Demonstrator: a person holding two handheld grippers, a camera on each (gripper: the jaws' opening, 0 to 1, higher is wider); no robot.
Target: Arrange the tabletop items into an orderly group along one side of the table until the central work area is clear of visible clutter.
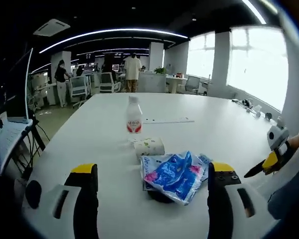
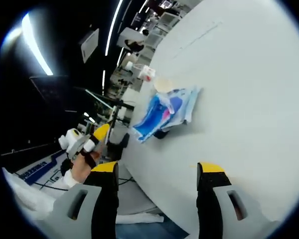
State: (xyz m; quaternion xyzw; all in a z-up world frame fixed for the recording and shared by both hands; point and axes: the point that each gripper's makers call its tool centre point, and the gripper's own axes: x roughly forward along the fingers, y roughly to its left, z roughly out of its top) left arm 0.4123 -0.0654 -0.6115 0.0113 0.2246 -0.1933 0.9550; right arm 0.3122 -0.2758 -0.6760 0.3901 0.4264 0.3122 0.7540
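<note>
white table (image 1: 219, 134), white bottle (image 1: 134, 115) with red label, blue-and-pink wipes pack (image 1: 175, 175) beside bottle, grey grippers with black, yellow-tipped jaws

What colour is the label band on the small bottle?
Red, on a white bottle with a white cap. The left gripper view shows it best.

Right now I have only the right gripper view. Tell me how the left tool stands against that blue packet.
Observer: The left tool is open, with its jaws apart on either side of the blue packet and not touching it.
Operator: Report anything lying far from the group.
Observer: A few small items sit along the table edge by the windows. They are too small to identify.
Operator: Check around the bottle.
Observer: A long, flat, pale strip lies just right of the upright bottle.
</note>
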